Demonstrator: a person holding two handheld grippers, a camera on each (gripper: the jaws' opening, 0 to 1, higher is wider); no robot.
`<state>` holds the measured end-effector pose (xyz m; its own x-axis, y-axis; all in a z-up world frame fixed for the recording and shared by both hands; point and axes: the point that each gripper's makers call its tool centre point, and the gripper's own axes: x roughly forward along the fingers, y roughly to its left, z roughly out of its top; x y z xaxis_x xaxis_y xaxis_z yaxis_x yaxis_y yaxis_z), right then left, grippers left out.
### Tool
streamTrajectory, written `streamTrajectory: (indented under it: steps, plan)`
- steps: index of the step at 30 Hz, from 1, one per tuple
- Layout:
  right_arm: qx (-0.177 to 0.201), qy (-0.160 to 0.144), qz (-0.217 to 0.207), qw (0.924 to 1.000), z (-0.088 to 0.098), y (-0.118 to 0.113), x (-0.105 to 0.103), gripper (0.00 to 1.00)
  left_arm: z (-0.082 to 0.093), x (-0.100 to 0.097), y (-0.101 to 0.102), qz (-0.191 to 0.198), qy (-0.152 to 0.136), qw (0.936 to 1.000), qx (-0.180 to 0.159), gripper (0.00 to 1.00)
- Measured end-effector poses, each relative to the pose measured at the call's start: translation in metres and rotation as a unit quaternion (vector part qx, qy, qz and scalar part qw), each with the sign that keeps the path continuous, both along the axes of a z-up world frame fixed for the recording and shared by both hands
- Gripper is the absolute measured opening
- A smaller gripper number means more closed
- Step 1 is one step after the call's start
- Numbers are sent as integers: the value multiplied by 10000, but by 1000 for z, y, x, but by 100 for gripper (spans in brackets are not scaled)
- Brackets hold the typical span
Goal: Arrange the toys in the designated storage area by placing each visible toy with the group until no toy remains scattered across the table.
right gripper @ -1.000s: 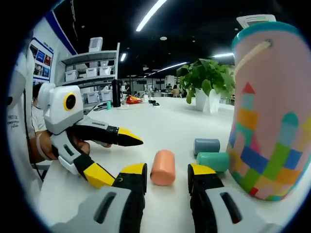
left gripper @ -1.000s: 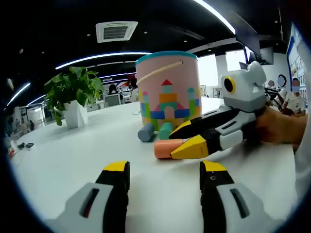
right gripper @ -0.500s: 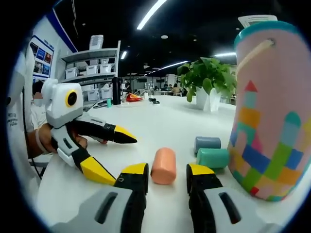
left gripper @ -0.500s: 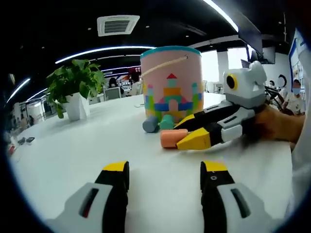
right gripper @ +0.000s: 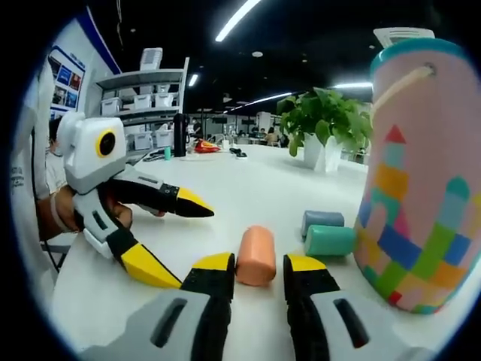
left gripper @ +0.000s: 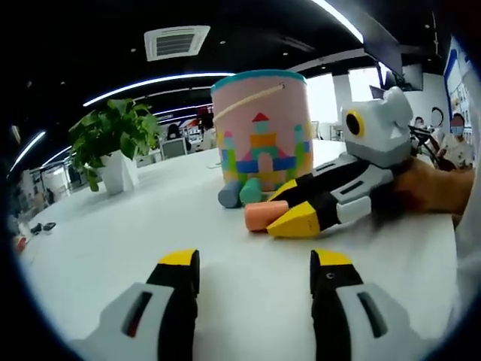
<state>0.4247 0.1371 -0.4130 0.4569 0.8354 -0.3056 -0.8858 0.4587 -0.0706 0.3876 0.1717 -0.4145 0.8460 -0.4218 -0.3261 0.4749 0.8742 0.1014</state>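
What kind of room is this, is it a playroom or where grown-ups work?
Probably a big open office or lab, not a playroom. There are long ceiling strip lights, grey shelves stacked with storage bins, and a leafy green plant in a white pot on the large white table.

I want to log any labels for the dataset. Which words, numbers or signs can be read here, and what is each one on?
None can be read.
Pink bucket: a picture of coloured blocks, no words.
Wall posters: print too small and blurred to read.
Person's white sleeve: small dark print, too blurred to read.
Orange cylinder, teal cylinder, blue-grey cylinder: plain.
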Motion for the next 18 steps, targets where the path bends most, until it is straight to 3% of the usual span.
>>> streamTrajectory:
  steps: [14,18]
  plan:
    - [-91,-88,56,9999,-2,1,-1,21,1,3,0,6,-50,10000,-16,60]
    - [-167,-235,67,9996,-2,0,1,21,1,3,-1,-4,-34,10000,-27,60]
